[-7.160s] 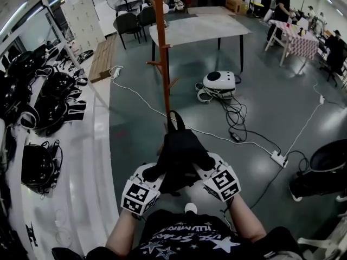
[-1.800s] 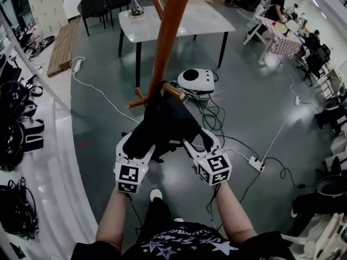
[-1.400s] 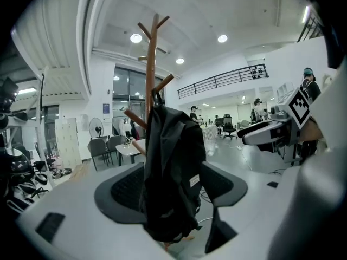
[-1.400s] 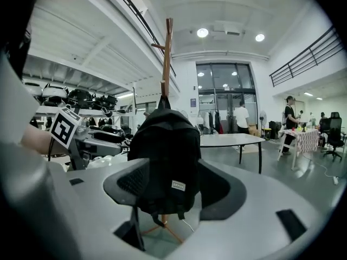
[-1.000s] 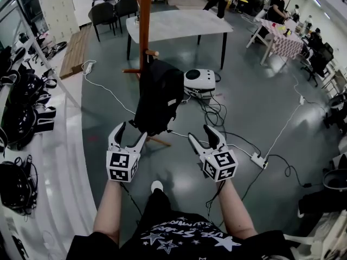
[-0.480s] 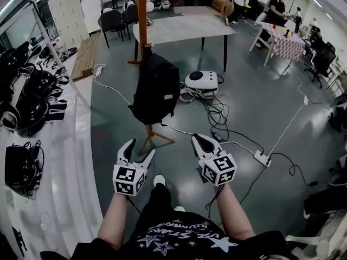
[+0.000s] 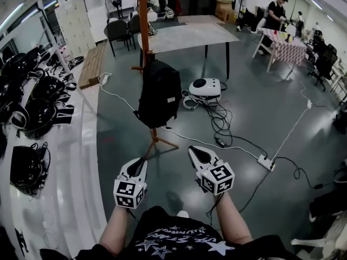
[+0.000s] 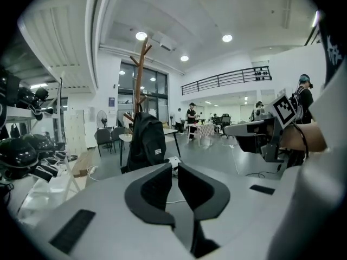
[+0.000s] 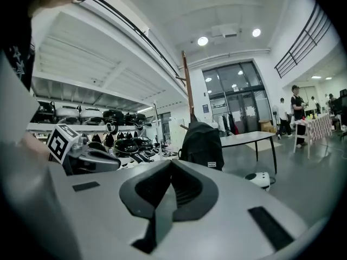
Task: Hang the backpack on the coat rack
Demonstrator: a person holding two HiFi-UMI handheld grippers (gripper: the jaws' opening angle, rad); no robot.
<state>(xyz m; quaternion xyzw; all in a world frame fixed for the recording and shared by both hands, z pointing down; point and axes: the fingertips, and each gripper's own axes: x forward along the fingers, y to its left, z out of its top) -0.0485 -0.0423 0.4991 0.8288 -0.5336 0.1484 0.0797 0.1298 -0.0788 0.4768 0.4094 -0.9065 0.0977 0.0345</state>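
Fingers [image 8: 154,191] of the left gripper [image 7: 139,164] are closing with nothing between them; right gripper [image 7: 195,152] fingers meet, empty. Backpack [image 7: 159,93] hangs on coat rack [image 7: 143,20], well apart from both.

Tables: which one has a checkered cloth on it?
The small table at the far right wears a red checked cloth. The big table behind the coat rack has a plain grey top.
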